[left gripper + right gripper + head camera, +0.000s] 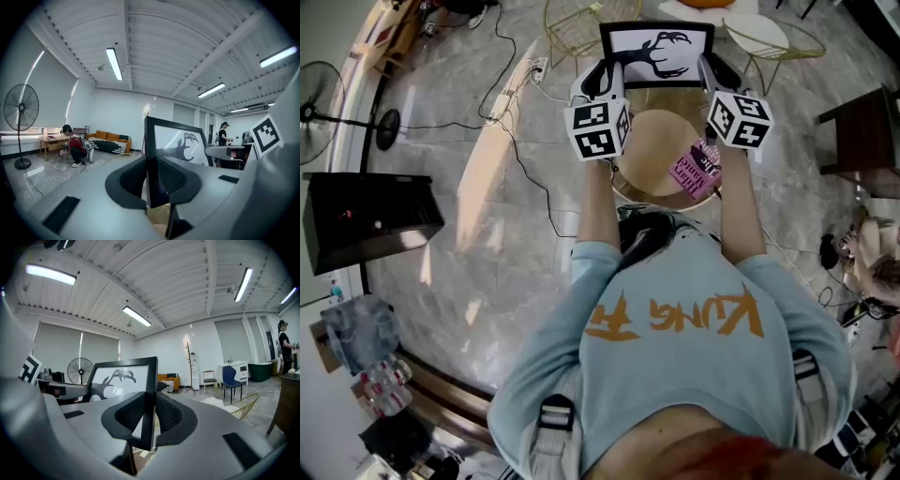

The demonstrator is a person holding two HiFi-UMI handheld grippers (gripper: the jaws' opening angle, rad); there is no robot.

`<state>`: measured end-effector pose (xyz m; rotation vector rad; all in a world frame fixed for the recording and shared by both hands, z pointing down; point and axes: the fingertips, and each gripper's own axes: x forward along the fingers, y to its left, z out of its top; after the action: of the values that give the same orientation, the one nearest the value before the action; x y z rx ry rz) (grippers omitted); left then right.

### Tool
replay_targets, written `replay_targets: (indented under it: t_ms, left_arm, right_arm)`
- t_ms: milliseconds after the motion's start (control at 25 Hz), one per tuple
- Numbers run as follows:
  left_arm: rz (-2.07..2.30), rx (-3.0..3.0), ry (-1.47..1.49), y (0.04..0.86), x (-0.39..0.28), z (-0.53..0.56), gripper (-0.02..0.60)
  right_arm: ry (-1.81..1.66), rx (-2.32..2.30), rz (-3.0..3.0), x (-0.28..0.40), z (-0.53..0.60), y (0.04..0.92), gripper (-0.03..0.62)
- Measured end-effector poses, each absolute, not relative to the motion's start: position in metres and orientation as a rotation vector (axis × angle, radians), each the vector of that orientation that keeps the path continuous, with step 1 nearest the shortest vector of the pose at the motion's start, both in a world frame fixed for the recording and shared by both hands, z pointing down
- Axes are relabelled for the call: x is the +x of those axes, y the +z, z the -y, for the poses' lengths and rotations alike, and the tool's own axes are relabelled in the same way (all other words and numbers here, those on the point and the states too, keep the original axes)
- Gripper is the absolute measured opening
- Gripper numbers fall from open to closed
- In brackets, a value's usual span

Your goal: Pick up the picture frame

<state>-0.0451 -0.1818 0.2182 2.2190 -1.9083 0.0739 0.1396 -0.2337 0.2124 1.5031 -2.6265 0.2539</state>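
The picture frame (pixel 656 52) is up in the air, at 12 o'clock in the head view. It is off the small round bench (pixel 652 150), which sits at 6 o'clock from it. The left tool (pixel 602 77) is clamped on the frame's edge at 9 o'clock. The right tool (pixel 712 77) is clamped on the edge at 3 o'clock. In the left tool's own view the dark pads (pixel 176 178) squeeze the thin black edge between them. The right tool's pads (pixel 171 416) do the same on the other side.

The lift looks nearly done. To do it well, the person should hold both tools at the same height so the frame does not tip. Both should squeeze evenly and not pull apart, or one edge could slip out. The frame should stay well above the bench and the pink box (pixel 694 171) lying on it at 4 o'clock.

The frame is a flat rectangle with a thin, hard, black border. Its front looks smooth and shiny, like glass, so it may be slippery. Inside is a white sheet with a black deer shape. The bench top is round, pale wood. The floor (pixel 487 187) is grey, shiny stone.
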Motion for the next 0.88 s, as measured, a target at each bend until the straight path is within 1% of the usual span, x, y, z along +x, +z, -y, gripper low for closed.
replay_targets:
  t_ms: [280,600,760,880]
  left_arm:
    - [1.960,2.308,0.016,0.178,-0.048,0.188,0.084]
    - [1.990,2.319,0.006,0.167,-0.043,0.193,0.084]
    - [2.004,2.321,-0.017,0.178,-0.047,0.190,0.084]
    - [2.003,2.326,-0.015,0.171,-0.040,0.196,0.084]
  right_arm:
    - [0.150,1.546,2.704,0.137,0.239,0.174,0.069]
    - [0.084,1.547,2.724,0.142,0.242,0.159,0.069]
    - [0.057,1.544,2.736,0.137,0.236,0.171,0.069]
    - [0.052,1.546,2.733,0.146,0.242,0.161,0.069]
